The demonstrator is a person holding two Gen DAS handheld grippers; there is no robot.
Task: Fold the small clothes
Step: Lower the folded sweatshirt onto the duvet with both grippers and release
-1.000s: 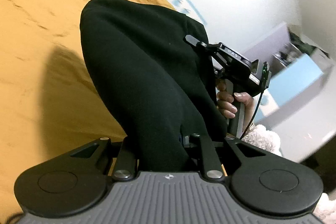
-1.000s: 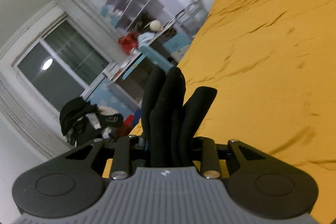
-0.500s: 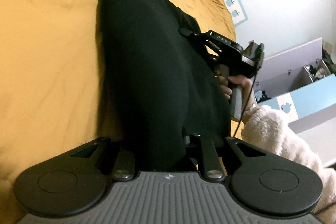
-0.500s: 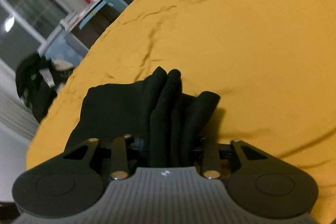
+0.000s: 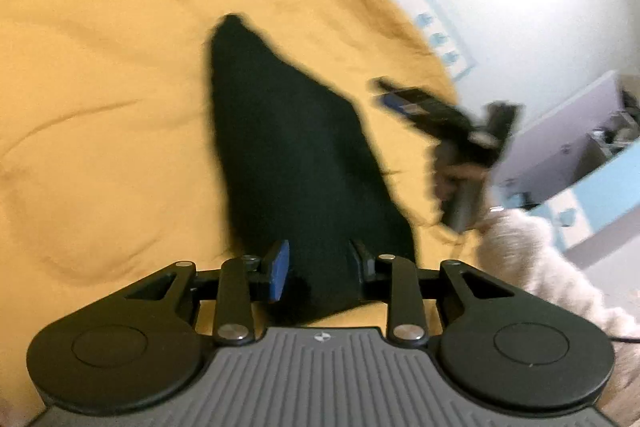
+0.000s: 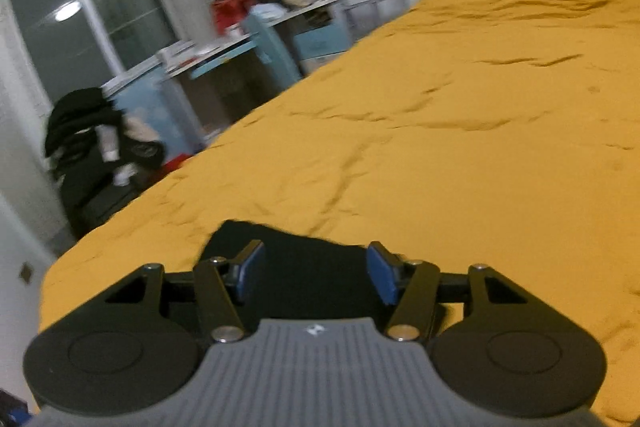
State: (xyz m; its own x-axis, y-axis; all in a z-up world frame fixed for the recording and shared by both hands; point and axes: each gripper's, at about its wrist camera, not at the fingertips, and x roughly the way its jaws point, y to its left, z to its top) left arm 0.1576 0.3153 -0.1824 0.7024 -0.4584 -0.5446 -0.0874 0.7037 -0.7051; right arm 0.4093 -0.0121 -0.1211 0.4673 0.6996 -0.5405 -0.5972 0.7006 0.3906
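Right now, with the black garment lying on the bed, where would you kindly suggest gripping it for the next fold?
Grip the narrow far tip of the black garment, coming from above. It lies flat on the yellow bedspread and tapers to a point there, so that end should pinch easily and fold back toward the wide near edge.

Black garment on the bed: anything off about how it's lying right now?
Slightly. The black garment lies on the yellow bedspread as a lopsided wedge that tapers to a point, not a squared fold. Both tools are open: the left tool and the right tool. Motion blur hides the finer creases.
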